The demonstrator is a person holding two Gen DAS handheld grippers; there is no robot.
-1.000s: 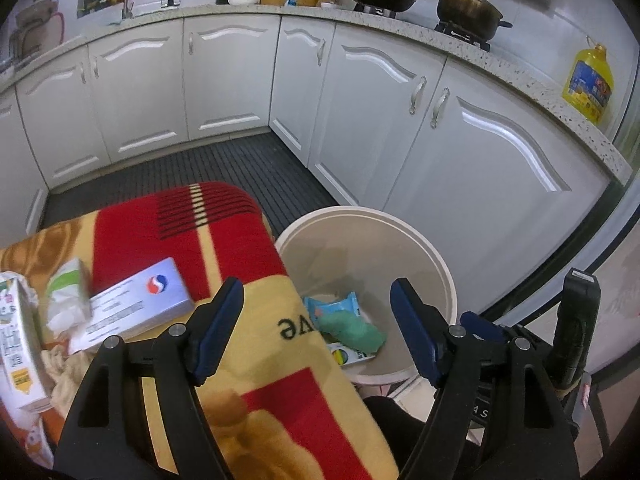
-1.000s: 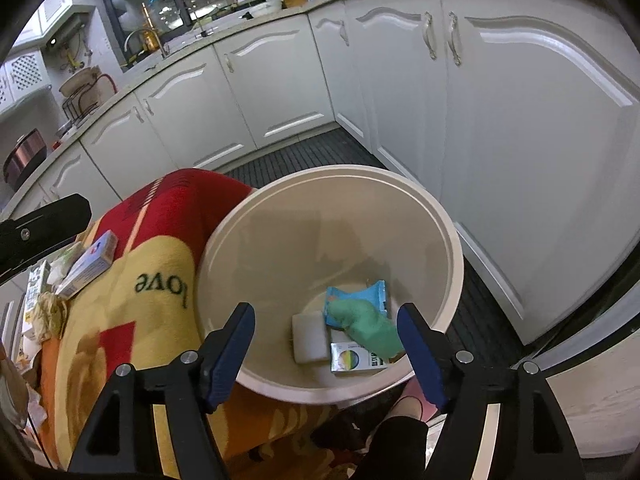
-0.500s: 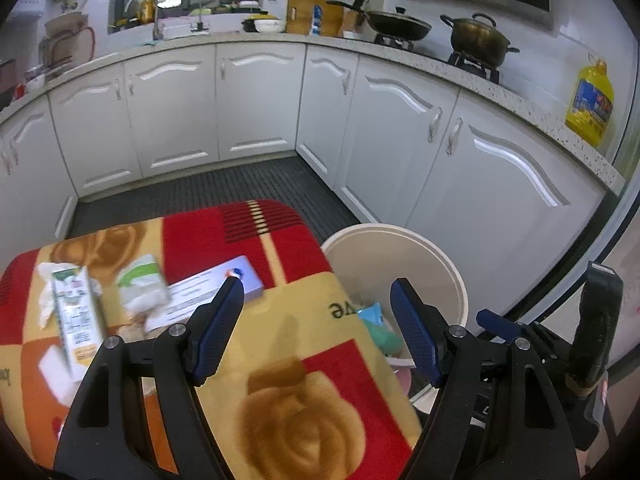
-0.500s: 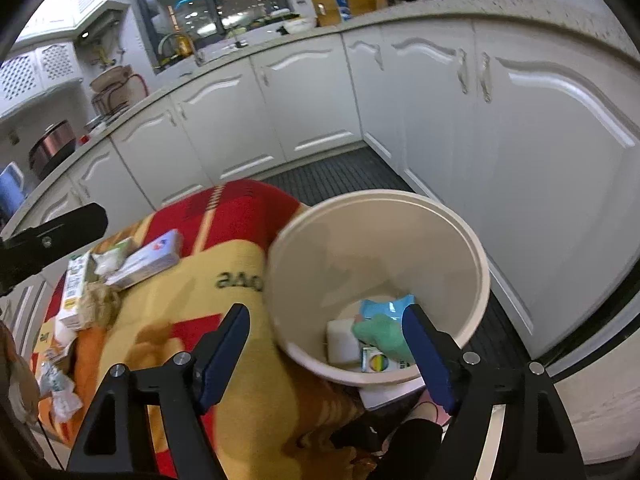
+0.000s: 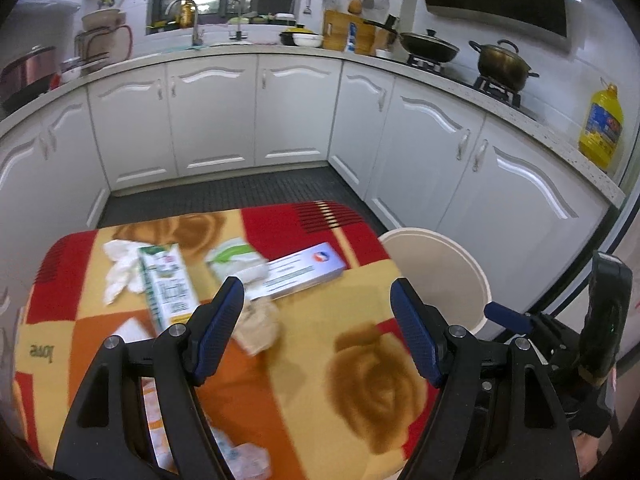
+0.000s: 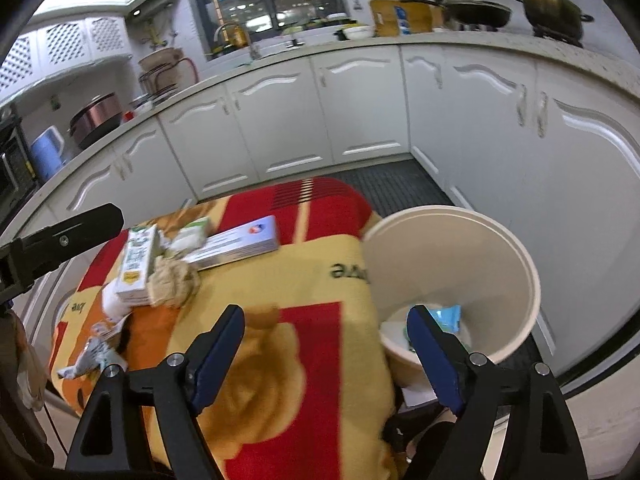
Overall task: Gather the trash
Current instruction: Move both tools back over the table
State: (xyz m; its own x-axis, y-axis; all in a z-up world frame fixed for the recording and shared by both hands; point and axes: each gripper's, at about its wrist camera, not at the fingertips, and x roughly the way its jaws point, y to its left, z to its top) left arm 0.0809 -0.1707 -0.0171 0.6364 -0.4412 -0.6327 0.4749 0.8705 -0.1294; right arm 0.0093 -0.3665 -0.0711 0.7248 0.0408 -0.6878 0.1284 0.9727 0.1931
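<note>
Blue wrapper (image 6: pixel 446 314) only right-wrist-visible

Blanket (image 5: pixel 304 360) bears word "love" (upside down); print on boxes unreadable.

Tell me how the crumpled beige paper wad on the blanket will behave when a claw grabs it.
The crumpled beige paper wad looks soft and creased, so it will probably squash between the pads rather than resist. It seems light for its bulk and unlikely to roll far on the fuzzy red and yellow blanket. It lies against the green and white carton, which a push may nudge.
</note>
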